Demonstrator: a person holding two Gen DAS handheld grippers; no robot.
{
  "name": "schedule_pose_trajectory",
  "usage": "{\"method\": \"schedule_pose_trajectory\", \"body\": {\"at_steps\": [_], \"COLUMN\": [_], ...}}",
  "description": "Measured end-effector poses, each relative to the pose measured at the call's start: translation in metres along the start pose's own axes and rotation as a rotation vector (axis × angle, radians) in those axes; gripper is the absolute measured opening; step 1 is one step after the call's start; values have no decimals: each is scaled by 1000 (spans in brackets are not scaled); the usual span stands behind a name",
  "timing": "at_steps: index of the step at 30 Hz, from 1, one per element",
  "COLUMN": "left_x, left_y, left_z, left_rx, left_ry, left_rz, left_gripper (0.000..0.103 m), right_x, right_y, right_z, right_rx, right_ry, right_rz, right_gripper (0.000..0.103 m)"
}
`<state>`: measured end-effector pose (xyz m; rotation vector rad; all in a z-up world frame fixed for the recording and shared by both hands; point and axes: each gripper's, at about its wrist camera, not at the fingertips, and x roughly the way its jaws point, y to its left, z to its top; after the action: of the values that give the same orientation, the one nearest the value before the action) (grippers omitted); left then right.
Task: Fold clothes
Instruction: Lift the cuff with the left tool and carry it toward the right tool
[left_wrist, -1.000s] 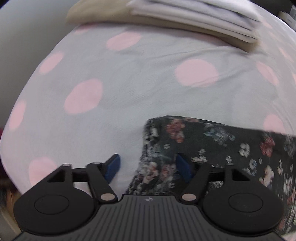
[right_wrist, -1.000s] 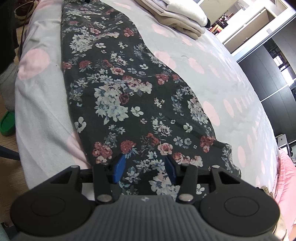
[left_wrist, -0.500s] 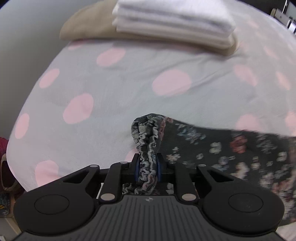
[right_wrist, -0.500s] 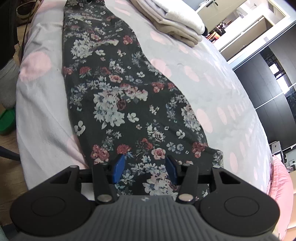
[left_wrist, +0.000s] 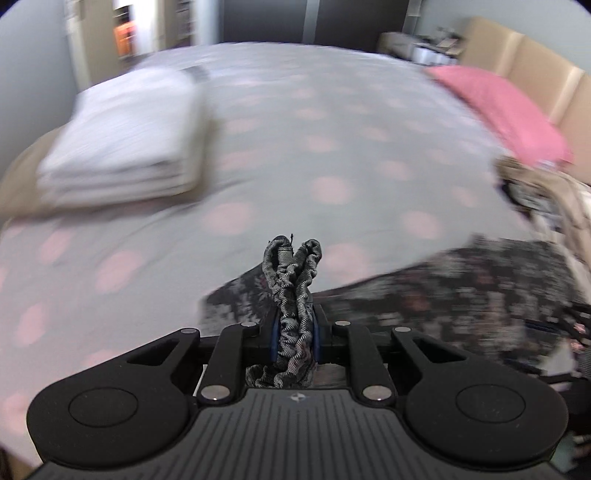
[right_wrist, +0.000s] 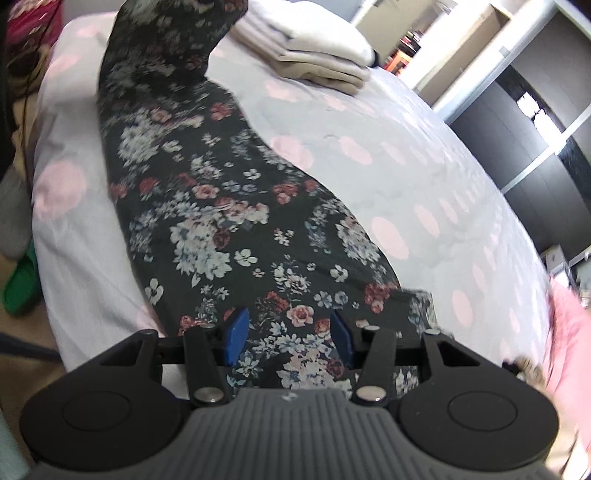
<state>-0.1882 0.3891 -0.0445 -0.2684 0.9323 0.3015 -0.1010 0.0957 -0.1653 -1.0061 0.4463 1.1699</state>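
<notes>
Your left gripper (left_wrist: 293, 339) has just clamped the floral garment's (right_wrist: 236, 229) gathered end and lifted it, starting the fold. Your right gripper (right_wrist: 290, 334), low in frame, hangs half-open over the near end, gripping nothing.

You closed your left gripper (left_wrist: 293, 334) on the floral garment's (right_wrist: 236, 229) bunched end and lifted it off the bed (right_wrist: 424, 166).

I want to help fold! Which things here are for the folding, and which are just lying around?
For the folding:
- flowery dark garment
- left gripper, pinching its bunched end
- right gripper, open over the other end

Just lying around:
- stack of folded laundry
- pink pillow
- green slipper
</notes>
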Motion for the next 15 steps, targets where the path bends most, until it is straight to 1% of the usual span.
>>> {"method": "schedule_pose_trajectory", "body": {"at_steps": [4,7,9,11,15], "left_x": [15,31,42,56,88], "left_y": [-69,-112,-134,-154,-180], "left_z": [5,0,-6,-11,-25], "left_rx": [98,141,167,191,236], "left_ry": [7,22,40,62,115], "left_rz": [-116,-198,-243,-281,-329], "left_gripper": [14,14,14,14,14], "right_x": [-3,-4,-5,-5,-2], "right_y": [-7,-9,-11,-13,-16], "right_z": [-4,-11,-14,-16,-21], "right_rx": [72,89,104,123,163], "right_ry": [24,31,32,36,60], "right_rz": [16,27,39,46,48], "right_gripper": [52,53,57,57,57]}}
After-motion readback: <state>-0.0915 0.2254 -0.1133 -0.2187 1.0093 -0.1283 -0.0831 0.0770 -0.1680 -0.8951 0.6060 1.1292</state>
